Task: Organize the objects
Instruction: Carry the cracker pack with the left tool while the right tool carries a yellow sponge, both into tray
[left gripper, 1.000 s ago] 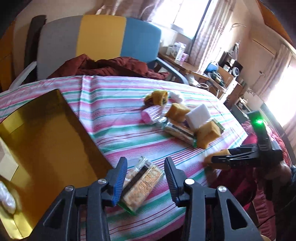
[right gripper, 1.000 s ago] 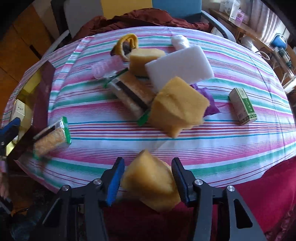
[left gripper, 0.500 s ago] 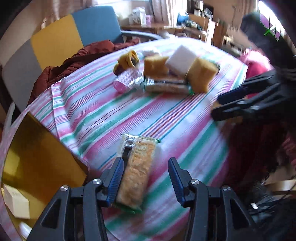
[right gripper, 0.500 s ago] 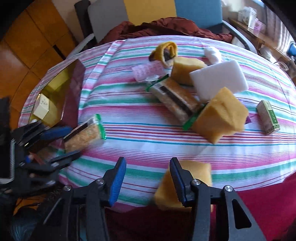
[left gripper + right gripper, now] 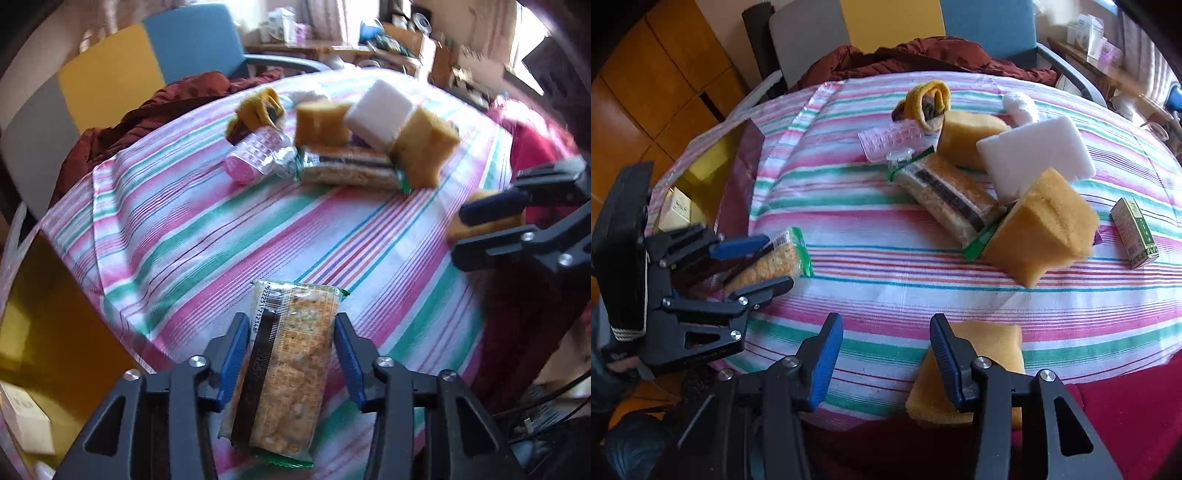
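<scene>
Our left gripper (image 5: 290, 354) is closing around the cracker packet (image 5: 284, 373), which lies between the pads at the near left edge of the striped table (image 5: 207, 236), beside the gold box (image 5: 48, 332). Our right gripper (image 5: 886, 354) stands spread and pinches nothing; a yellow sponge (image 5: 990, 354) lies under its right finger.
</scene>
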A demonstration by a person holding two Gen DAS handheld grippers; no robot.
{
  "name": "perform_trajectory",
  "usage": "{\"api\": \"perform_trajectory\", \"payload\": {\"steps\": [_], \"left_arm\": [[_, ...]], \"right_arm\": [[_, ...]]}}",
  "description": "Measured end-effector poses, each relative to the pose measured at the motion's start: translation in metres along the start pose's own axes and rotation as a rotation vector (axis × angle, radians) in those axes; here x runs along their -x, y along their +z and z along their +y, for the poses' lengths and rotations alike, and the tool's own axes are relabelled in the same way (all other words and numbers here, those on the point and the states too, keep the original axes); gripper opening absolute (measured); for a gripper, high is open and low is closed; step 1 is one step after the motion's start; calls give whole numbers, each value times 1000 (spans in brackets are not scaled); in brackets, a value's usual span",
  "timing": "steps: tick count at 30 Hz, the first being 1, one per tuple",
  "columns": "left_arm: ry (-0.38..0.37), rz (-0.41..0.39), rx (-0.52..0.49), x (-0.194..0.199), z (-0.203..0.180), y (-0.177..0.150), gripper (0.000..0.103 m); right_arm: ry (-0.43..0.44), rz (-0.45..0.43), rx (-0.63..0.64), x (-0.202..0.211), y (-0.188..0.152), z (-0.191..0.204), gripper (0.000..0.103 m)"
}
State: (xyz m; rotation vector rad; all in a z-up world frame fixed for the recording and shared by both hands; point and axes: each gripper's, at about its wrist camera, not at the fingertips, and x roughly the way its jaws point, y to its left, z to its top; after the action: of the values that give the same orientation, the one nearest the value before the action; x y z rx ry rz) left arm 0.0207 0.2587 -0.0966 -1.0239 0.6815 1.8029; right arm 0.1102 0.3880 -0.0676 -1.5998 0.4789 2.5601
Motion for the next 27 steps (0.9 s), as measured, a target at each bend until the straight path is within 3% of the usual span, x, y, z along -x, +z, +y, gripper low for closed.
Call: {"api": "perform_trajectory", "payload": {"steps": [3, 8, 12, 15, 17, 19, 21, 26, 27], "left_arm": [[-46, -61, 70, 25, 5, -6, 44], [-100, -177, 225, 74, 31, -28, 43], [-115, -235, 323, 98, 53, -43, 42], [-135, -255, 328, 102, 60, -46, 42], [-146, -269, 331, 106, 60, -47, 42], [-148, -286, 336, 109, 60, -47, 42], [-157, -294, 344, 110, 62, -47, 42], [-141, -320, 366, 124, 68, -53, 42], [-136, -324, 372, 127, 70, -54, 42]], "right_arm": [[14, -35, 0, 9, 6, 3, 49], [52, -116, 40, 24, 27, 24, 38], [6, -109, 68, 21, 38, 31, 34], [-32, -108, 42, 27, 37, 19, 35], [-61, -90, 33, 32, 33, 9, 45], [-97, -72, 25, 34, 29, 0, 80], [-113, 5, 55, 26, 23, -4, 93], [-238, 168, 76, -8, 9, -11, 97], [-245, 189, 67, -14, 7, -14, 91]]}}
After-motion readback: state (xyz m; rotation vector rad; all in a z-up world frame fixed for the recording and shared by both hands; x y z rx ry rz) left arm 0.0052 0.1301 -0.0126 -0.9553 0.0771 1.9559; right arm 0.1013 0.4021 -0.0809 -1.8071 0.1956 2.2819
